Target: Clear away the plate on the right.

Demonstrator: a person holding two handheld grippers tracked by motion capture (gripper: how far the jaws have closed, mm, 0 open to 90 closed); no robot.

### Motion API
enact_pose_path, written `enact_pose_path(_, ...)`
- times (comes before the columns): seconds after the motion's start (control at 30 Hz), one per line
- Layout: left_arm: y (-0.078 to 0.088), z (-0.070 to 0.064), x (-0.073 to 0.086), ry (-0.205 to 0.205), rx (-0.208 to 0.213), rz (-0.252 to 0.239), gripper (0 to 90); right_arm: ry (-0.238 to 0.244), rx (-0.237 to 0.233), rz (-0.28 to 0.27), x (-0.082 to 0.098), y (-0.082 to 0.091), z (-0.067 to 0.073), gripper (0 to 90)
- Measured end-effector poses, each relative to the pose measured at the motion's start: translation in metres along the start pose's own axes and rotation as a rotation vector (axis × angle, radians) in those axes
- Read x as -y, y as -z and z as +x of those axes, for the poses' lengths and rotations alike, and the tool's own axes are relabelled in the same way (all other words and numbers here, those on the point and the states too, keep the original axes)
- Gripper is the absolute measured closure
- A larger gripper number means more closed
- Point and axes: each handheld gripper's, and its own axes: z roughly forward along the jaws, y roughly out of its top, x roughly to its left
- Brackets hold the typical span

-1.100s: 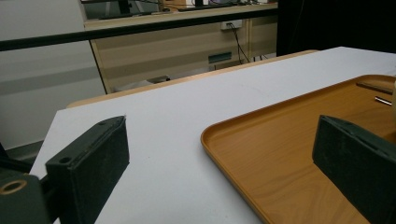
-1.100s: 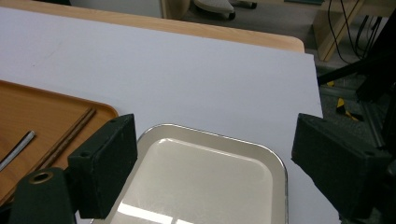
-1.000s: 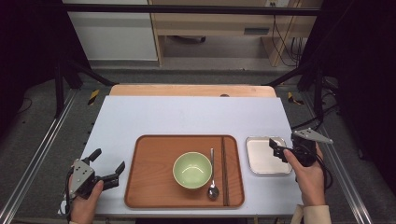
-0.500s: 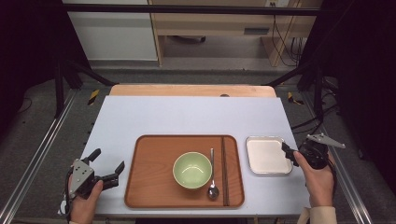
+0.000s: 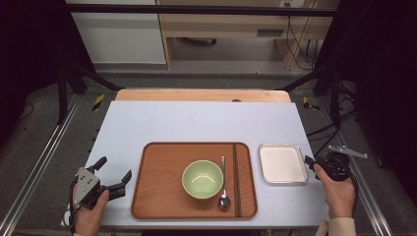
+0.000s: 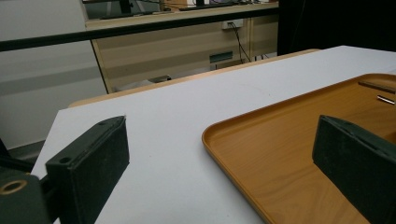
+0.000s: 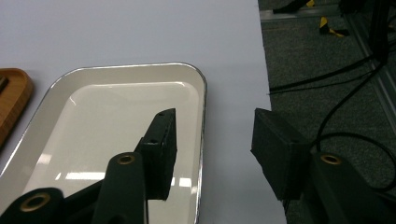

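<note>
The white tray (image 5: 282, 163) sits on the worktop (image 5: 196, 123) just right of the wooden tray (image 5: 162, 196), its right rim next to the right hand-held gripper (image 5: 311, 164). In the right gripper view that rim (image 7: 201, 140) runs btwn the two jaws: one jaw over the tray's inside, the other over bare worktop, pads not yet pressing. Jaws about half open, just been closing. The rim runs roughly along the jaws. Right hand is far nearer; the left hand-held gripper (image 5: 110, 177) is wide open, holding nothing, by the wooden tray's left edge. Vs a sec ago: right gripper has shifted from over the tray out to its right rim and lower; left unchanged.
</note>
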Motion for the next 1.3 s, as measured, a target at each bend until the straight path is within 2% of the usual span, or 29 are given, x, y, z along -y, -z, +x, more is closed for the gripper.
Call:
enact_pose_path(0.03, 0.0, 0.0, 0.0, -0.002, 0.001, 0.002, 3.5, -0.017, 0.001, 0.016, 0.001, -0.001, 0.0, 51.8)
enact_pose_path(0.13, -0.001, -0.001, 0.0, -0.003, 0.002, 0.004, 3.5, -0.016, -0.006, 0.034, 0.003, -0.004, -0.002, 56.2)
enact_pose_path(0.2, -0.001, -0.001, 0.0, -0.004, 0.002, 0.005, 3.5, -0.04, -0.011, 0.06, 0.004, -0.007, -0.001, 59.5)
enact_pose_path(0.27, -0.001, -0.001, 0.0, -0.004, 0.002, 0.005, 3.5, -0.043, -0.021, 0.079, 0.006, -0.01, -0.003, 62.7)
enact_pose_path(0.33, -0.001, -0.001, 0.0, -0.003, 0.003, 0.005, 3.5, -0.034, -0.03, 0.088, 0.008, -0.012, -0.004, 65.6)
enact_pose_path(0.53, -0.001, -0.002, 0.0, -0.007, 0.003, 0.007, 3.6, -0.077, -0.047, 0.119, 0.009, -0.016, -0.003, 71.9)
enact_pose_path(0.73, -0.001, -0.002, 0.001, -0.007, 0.003, 0.008, 3.6, -0.066, -0.059, 0.129, 0.011, -0.019, -0.004, 76.1)
enact_pose_path(0.9, -0.002, -0.002, 0.001, -0.009, 0.006, 0.011, 3.7, -0.094, -0.073, 0.147, 0.012, -0.02, -0.004, 78.3)
enact_pose_path(0.93, -0.002, -0.002, 0.001, -0.01, 0.006, 0.012, 3.7, -0.077, -0.073, 0.144, 0.012, -0.021, -0.005, 78.5)
enact_pose_path(0.97, -0.002, -0.002, 0.001, -0.01, 0.006, 0.012, 3.7, -0.09, -0.079, 0.147, 0.012, -0.021, -0.005, 78.7)
enact_pose_path(1.13, -0.002, -0.003, 0.001, -0.012, 0.008, 0.014, 3.7, -0.087, -0.078, 0.15, 0.013, -0.023, -0.005, 79.9)
enact_pose_path(1.3, -0.002, -0.003, 0.001, -0.014, 0.01, 0.014, 3.8, -0.113, -0.093, 0.163, 0.013, -0.023, -0.005, 81.1)
